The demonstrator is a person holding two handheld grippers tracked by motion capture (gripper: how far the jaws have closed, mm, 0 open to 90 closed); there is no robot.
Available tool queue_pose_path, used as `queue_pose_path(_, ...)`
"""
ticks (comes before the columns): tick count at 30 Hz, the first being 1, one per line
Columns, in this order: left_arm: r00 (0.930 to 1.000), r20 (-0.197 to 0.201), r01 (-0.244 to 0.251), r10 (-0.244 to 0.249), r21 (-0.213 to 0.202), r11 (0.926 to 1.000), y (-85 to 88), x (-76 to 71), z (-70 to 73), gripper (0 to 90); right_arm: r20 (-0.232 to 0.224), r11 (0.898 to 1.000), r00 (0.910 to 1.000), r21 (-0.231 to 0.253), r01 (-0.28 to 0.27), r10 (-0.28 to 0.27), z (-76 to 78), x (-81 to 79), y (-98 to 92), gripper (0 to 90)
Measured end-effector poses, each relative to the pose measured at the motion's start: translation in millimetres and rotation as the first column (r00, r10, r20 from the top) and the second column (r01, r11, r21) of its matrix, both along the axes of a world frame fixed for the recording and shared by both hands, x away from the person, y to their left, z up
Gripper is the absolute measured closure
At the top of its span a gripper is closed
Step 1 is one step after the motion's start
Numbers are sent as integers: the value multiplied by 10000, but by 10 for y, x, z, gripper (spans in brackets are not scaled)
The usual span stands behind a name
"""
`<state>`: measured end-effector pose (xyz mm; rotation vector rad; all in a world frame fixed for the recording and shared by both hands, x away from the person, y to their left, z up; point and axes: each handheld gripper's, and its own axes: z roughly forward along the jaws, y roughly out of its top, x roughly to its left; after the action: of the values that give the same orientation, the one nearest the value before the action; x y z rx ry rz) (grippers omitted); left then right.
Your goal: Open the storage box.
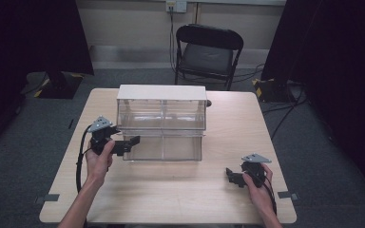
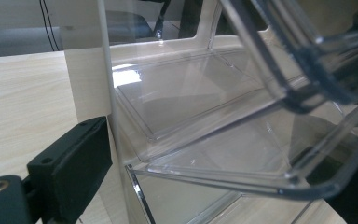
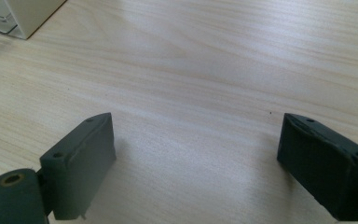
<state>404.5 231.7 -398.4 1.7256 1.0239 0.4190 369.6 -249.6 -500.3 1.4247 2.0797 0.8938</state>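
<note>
On the light wooden table (image 1: 171,190) stands a white-topped clear plastic drawer cabinet (image 1: 161,121), lower drawer pulled out. Left gripper (image 1: 132,141) sits at that drawer's left front corner, jaws spread around the clear wall. Right gripper (image 1: 230,175) rests near the table's right edge, jaws wide apart, holding nothing.

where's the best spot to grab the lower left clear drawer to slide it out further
Probably the front lip of the lower left drawer, approached from the person's side of the table. It already juts past the cabinet, and in the left gripper view its thin clear front edge is exposed, thin enough for jaws to straddle. The left gripper sits right there, jaws apart; the right gripper rests open, away.
</note>
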Motion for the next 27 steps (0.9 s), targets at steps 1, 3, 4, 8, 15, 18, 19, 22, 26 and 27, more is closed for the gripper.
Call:
queue_pose_path(1,10000,0,0,0,0,10000,0,0,0,52,1,10000,10000,1,2,-2,0,0,0,105)
queue_pose_path(3,10000,-30,-14,13,-49,10000,-4,2,-1,50,1,10000,10000,0,2,-2,0,0,0,105)
queue_pose_path(4,10000,-36,-4,4,-43,10000,-4,3,0,48,0,10000,10000,1,2,-2,0,0,0,105)
queue_pose_path(8,10000,-33,12,-12,60,10000,-3,3,5,46,0,10000,10000,1,3,-3,0,0,0,105)
queue_pose_path(15,10000,6,-10,10,71,10000,-8,-1,7,46,0,10000,10000,1,1,-1,0,0,0,105)
queue_pose_path(18,10000,25,-36,36,11,10000,-13,-3,6,45,0,10000,10000,1,0,0,0,0,0,105)
queue_pose_path(19,10000,43,-21,21,-22,10000,-12,-3,5,44,-1,10000,10000,0,3,-3,0,0,0,105)
queue_pose_path(22,10000,46,-12,12,2,10000,-9,-2,4,42,0,10000,10000,3,2,-2,0,0,0,105)
queue_pose_path(26,10000,-5,-18,18,-3,10000,-11,-1,8,43,0,10000,10000,2,2,-2,0,0,0,105)
queue_pose_path(27,10000,-5,-18,18,-3,10000,-11,-1,8,42,0,10000,10000,2,2,-2,0,0,0,105)
